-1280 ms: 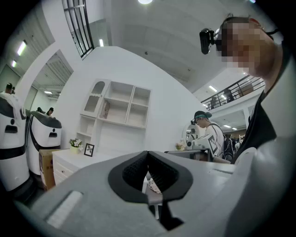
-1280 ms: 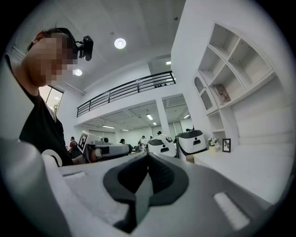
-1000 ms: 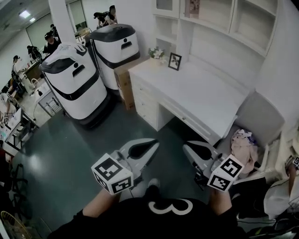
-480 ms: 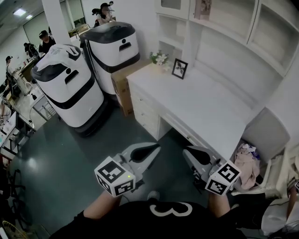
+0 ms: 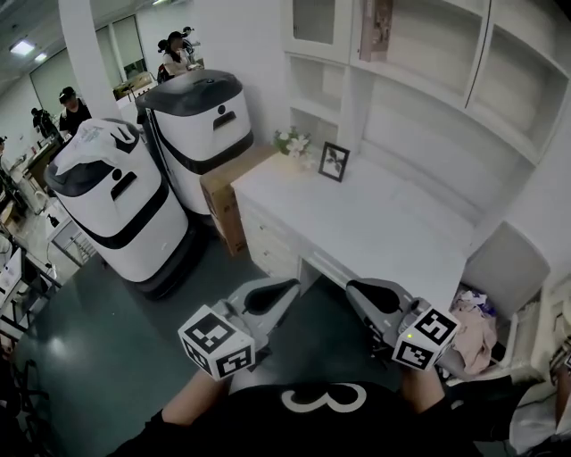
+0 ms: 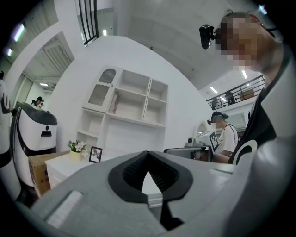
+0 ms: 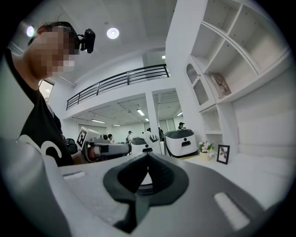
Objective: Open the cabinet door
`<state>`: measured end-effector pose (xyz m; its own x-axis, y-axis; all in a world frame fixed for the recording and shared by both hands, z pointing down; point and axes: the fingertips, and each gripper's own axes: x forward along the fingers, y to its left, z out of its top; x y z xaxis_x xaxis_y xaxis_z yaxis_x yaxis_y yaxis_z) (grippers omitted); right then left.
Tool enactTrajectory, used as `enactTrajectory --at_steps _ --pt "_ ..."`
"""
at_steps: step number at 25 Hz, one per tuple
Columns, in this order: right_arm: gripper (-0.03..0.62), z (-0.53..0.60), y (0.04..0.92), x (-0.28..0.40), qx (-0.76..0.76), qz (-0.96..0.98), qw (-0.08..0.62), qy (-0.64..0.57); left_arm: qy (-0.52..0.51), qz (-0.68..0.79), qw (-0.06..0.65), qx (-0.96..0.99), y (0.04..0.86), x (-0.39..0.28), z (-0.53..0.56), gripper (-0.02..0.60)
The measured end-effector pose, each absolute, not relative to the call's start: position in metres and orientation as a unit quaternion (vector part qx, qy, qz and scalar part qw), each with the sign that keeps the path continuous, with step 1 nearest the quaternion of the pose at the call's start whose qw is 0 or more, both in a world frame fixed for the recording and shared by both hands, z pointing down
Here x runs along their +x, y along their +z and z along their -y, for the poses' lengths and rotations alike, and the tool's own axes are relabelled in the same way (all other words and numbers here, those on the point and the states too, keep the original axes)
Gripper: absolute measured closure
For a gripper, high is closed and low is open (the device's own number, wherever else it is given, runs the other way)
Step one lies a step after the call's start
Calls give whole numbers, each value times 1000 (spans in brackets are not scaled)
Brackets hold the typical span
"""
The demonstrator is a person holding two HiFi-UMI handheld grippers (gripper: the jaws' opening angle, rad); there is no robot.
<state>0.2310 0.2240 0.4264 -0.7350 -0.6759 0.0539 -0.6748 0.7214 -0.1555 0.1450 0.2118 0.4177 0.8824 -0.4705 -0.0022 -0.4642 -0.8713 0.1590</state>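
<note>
Up at the far left top of the white hutch, in the head view, the cabinet door [image 5: 314, 20] can be spotted: a tall painted frame around a greyish, frosted-looking panel, apparently closed. Down near the bottom, the left gripper [image 5: 284, 287] and right gripper [image 5: 359, 291] are held level side by side, well short of the smooth white desk [image 5: 384, 214].

In the left gripper view, ribbed black pads are seen pressed together on nothing. The door's arched top shows far off, above the open shelves.

In the right gripper view it's the same deal: clenched and empty, with the door high up on the right.

No handle can be made out from here. A jaw would probably have to be opened first, then the free edge pinched and swung along its hinge arc, not yanked straight.
</note>
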Motion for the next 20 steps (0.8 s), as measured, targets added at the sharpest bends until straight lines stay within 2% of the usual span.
enactTrajectory --at_steps 11,20 --pt "592 -162 416 248 -360 -931 3 -62 -19 235 59 970 416 168 -158 574" --pt "592 -32 397 268 -329 -943 15 -45 -19 260 48 964 403 187 -34 574"
